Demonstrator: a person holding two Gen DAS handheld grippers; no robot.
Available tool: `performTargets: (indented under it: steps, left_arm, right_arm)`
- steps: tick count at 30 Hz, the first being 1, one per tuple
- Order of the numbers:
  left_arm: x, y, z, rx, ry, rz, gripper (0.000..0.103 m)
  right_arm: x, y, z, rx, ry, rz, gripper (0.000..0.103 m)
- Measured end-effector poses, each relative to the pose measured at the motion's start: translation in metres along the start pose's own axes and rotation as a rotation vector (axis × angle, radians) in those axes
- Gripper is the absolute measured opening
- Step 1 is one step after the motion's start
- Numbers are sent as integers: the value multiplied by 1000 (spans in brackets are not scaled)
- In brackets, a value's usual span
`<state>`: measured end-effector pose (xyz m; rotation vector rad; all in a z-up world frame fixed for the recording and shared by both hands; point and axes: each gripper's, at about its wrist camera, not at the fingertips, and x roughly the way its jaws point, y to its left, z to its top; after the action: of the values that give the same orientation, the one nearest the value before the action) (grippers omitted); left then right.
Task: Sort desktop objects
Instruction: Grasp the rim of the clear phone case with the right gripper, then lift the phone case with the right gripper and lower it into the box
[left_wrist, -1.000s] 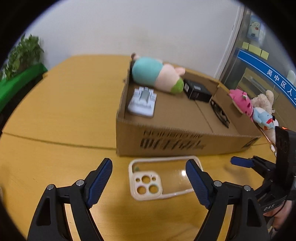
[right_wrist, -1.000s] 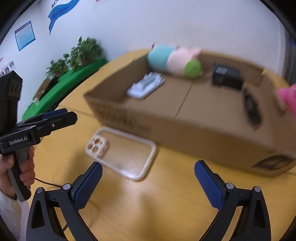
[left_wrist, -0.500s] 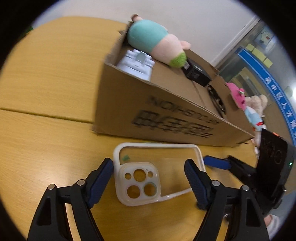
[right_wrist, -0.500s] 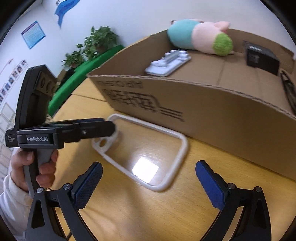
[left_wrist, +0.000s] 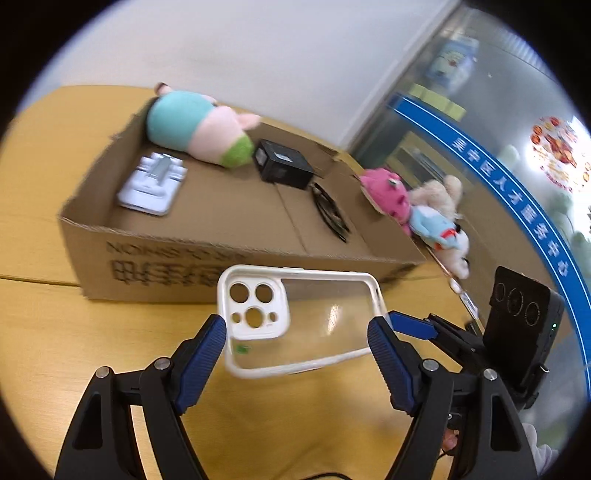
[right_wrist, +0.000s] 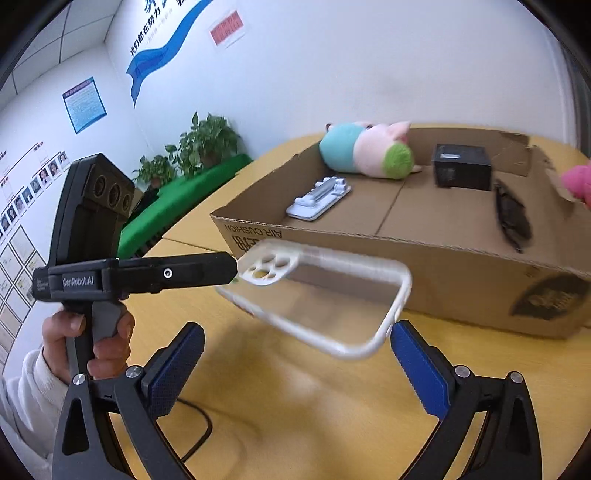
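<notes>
Up off the tabletop comes the phone case, now tilted in front of the cardboard box. You're pinching its long sides with the left gripper; right gripper spread, empty. Light, flexy, slick: keep to the white rim.

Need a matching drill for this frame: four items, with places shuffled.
1. clear white-rimmed phone case
2. teal-and-pink plush toy
3. black rectangular box
4. pink plush toy

a. outside the cardboard box, by its right wall
b. gripped by left gripper
c. inside, far-left corner
d. inside, beside the teal-and-pink plush

1-b, 2-c, 3-d, 4-a
</notes>
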<state>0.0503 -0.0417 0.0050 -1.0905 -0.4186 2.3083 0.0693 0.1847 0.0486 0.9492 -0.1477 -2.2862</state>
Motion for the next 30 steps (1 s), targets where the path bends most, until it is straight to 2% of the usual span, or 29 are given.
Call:
performTargets:
  steps: [4, 6, 7, 10, 12, 13, 15, 16, 18, 19, 20, 26, 30]
  left_arm:
    - [20, 8, -10, -21, 65, 63, 78]
    - [28, 13, -14, -46, 84, 98, 78]
    - [32, 17, -15, -52, 92, 119, 78]
    - [39, 25, -17, -58, 116, 171, 78]
    - [45, 28, -20, -72, 137, 166, 62]
    - [51, 30, -21, -80, 162, 172, 56]
    - [53, 27, -22, -57, 158, 190, 41]
    - [56, 26, -22, -54, 171, 189, 37]
    - [58, 27, -24, -59, 172, 204, 13]
    - [59, 28, -24, -64, 172, 220, 9]
    - [60, 29, -24, -69, 166, 224, 9]
    - [59, 22, -23, -55, 155, 278, 7]
    - [34, 12, -18, -52, 76, 269, 7]
  right_arm:
    - [-3, -16, -18, 39, 26, -73, 101]
    - [2, -31, -24, 98, 57, -127, 95]
    - [4, -37, -26, 114, 67, -149, 88]
    - [7, -50, -27, 126, 99, -222, 77]
    - [13, -55, -26, 131, 117, -240, 69]
    - [15, -55, -26, 127, 126, -251, 62]
    - [27, -57, -25, 112, 151, -285, 46]
    - [32, -57, -25, 107, 166, -296, 34]
    - [31, -53, -27, 90, 168, -319, 24]
    - [32, -52, -27, 81, 170, -327, 15]
    - [34, -51, -26, 71, 169, -337, 11]
    - [33, -48, -28, 69, 146, -334, 9]
    - [21, -38, -23, 65, 92, -316, 9]
